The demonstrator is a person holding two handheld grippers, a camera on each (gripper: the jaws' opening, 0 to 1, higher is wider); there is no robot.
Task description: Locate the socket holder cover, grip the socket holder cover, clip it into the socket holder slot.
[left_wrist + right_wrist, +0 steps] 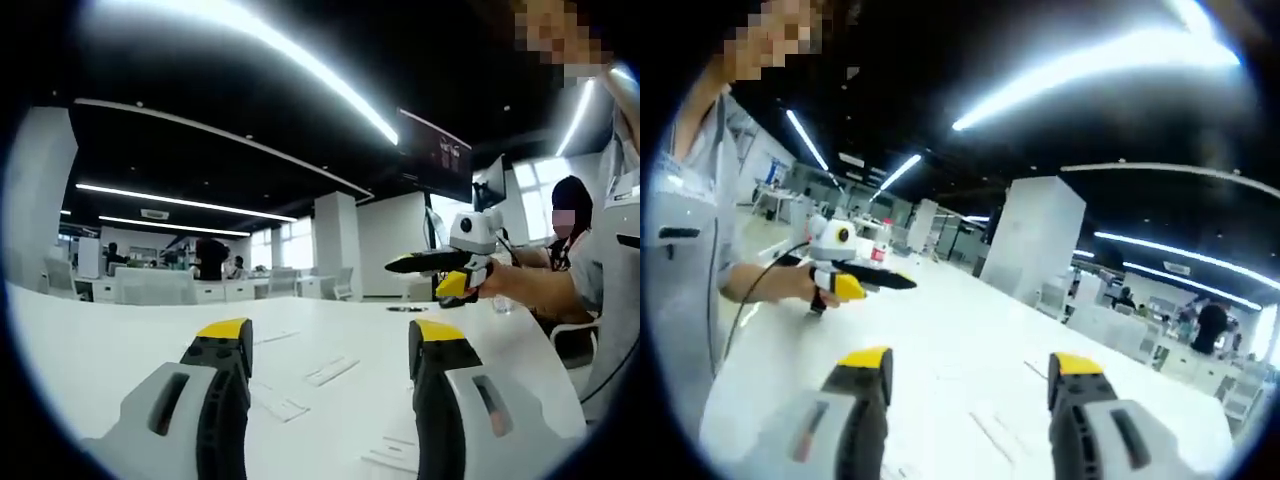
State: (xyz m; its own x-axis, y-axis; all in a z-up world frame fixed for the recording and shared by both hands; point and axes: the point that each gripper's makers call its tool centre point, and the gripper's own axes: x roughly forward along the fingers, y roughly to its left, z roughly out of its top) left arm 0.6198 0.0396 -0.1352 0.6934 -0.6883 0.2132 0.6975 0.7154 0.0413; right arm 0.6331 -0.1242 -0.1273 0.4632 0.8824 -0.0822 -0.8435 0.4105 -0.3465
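Socket holder cover pieces (330, 371), flat white strips, lie on white table (90, 345) at lower centre of left gripper view. Left gripper (331, 345) jaws wide, holding nothing; right gripper (969, 370) jaws wide too, above table.

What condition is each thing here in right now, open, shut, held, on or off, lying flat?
Left gripper: open, empty, raised over the white table.
Right gripper: open, empty, raised over the table.
Flat white pieces: lying loose on the table, untouched.
Monitor: dark, with faint markings.
Ceiling light strips: lit.
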